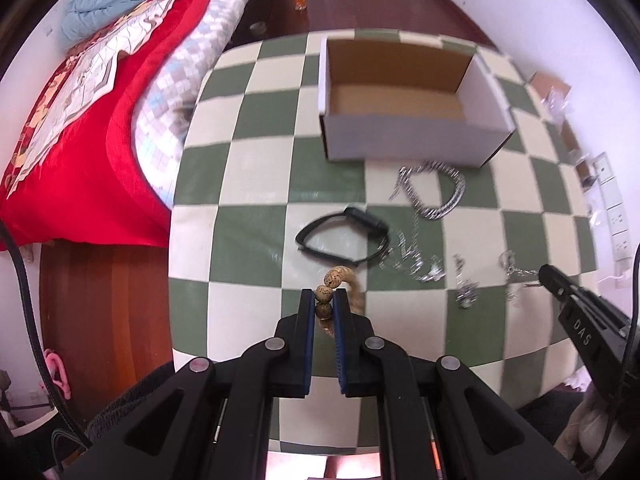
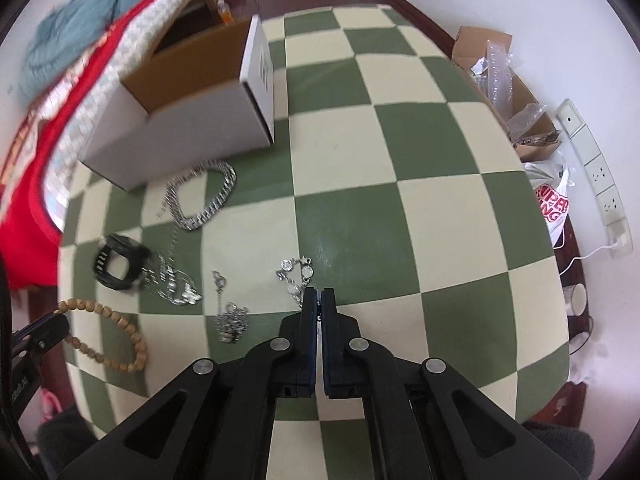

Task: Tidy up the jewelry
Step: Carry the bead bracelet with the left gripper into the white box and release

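The left claw (image 1: 324, 300) is clenched on a wooden bead bracelet (image 1: 325, 293), and the right claw (image 2: 319, 298) is clenched on a silver bracelet (image 2: 295, 276) at the worktop (image 2: 400, 140). Each grip catches only a bead or a link, so either could slip out short of the box (image 1: 400, 92).

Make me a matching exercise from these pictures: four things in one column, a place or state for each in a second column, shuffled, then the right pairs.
Things:
1. wooden bead bracelet
2. white cardboard box
3. black wristband
4. silver crystal bracelet

Places or states:
A. open on top, nothing visible inside
B. lying on the checked cloth, touched by no fingers
C. pinched in the left gripper
D. caught at one end in the right gripper

Pairs: 1-C, 2-A, 3-B, 4-D
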{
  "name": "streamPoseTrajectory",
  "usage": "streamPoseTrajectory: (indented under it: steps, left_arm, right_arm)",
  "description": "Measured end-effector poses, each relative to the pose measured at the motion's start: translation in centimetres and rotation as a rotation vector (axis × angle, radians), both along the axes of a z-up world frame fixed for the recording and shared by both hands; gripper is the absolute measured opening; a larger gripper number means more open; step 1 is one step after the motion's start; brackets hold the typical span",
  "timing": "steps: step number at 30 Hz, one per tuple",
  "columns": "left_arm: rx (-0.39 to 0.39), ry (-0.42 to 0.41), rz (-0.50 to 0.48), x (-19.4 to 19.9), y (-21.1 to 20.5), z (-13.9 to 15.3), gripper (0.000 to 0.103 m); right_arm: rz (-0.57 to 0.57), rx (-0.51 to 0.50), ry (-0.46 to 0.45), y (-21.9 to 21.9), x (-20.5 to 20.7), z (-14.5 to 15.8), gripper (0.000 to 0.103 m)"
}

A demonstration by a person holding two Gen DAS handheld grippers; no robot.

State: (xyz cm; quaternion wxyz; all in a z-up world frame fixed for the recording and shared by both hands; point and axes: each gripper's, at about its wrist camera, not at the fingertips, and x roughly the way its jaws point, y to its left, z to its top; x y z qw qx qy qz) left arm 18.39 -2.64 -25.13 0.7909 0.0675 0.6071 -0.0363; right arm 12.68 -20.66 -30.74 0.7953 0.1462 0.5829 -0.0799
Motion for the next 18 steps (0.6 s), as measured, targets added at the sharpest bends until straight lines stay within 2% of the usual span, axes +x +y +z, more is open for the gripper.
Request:
streamPoseTrajectory:
  steps: [5, 9, 18]
  left_arm:
    - [-0.056, -0.035, -0.005, 0.6, 0.0, 2.9, 0.006]
    - [-0.095, -0.048, -0.019, 1.3, -0.3, 5.2, 0.006]
    - [-0.177, -0.098, -0.060, 5.6, -1.4, 10.6, 0.006]
  right_arm:
    - [-0.022, 0.050, -0.062, -3.3, 0.4, 2.1, 0.001]
    - [-0.023, 0.077, -0.131, -6.1, 1.5, 5.1, 0.001]
    - [0.060, 0.139, -0.268, -6.1, 4.3, 13.1, 0.001]
